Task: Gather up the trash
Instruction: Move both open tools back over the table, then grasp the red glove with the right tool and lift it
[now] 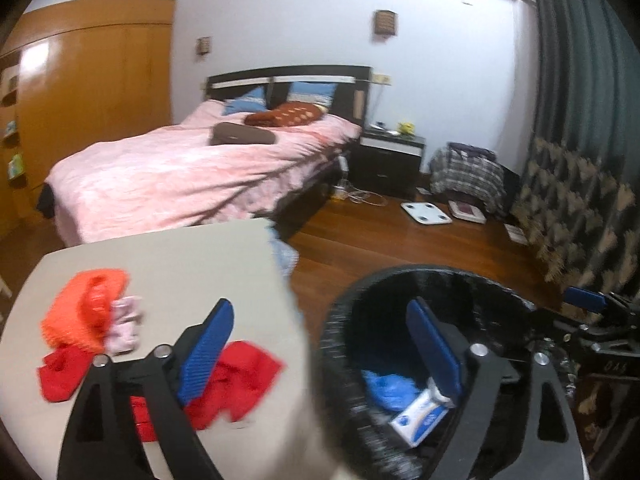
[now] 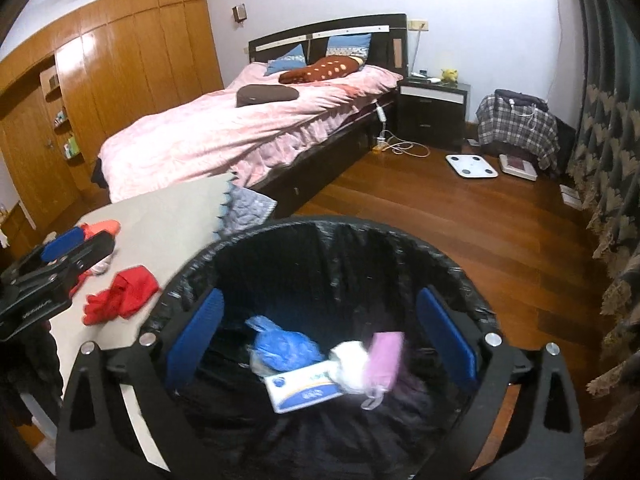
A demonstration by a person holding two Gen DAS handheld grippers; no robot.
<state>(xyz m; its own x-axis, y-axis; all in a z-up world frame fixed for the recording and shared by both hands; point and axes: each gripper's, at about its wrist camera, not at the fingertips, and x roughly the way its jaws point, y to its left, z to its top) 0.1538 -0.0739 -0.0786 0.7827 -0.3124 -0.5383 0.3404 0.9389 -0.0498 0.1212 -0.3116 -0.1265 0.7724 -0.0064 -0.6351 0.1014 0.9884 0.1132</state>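
A black bin (image 2: 320, 222) lined with a black bag stands on the floor beside a beige table (image 2: 160, 216). In it lie a blue plastic bag (image 2: 284, 344), a white and blue box (image 2: 304, 390), a white wad (image 2: 350, 364) and a blurred pink mask (image 2: 384, 360). My right gripper (image 2: 320, 296) hangs open over the bin's mouth with nothing between its pads. My left gripper (image 1: 320, 312) is open too, one finger over the table (image 1: 180, 256), the other over the bin (image 1: 420, 270). On the table lie red scraps (image 1: 240, 376), an orange piece (image 1: 84, 312) and a pink piece (image 1: 126, 328).
A bed with a pink cover (image 2: 240, 120) stands behind the table, with a dark nightstand (image 2: 432, 108) beside it. A white scale (image 2: 472, 166) and cables lie on the wooden floor (image 2: 480, 240). Patterned curtains (image 2: 612, 200) hang at the right and a wooden wardrobe (image 2: 120, 72) at the left.
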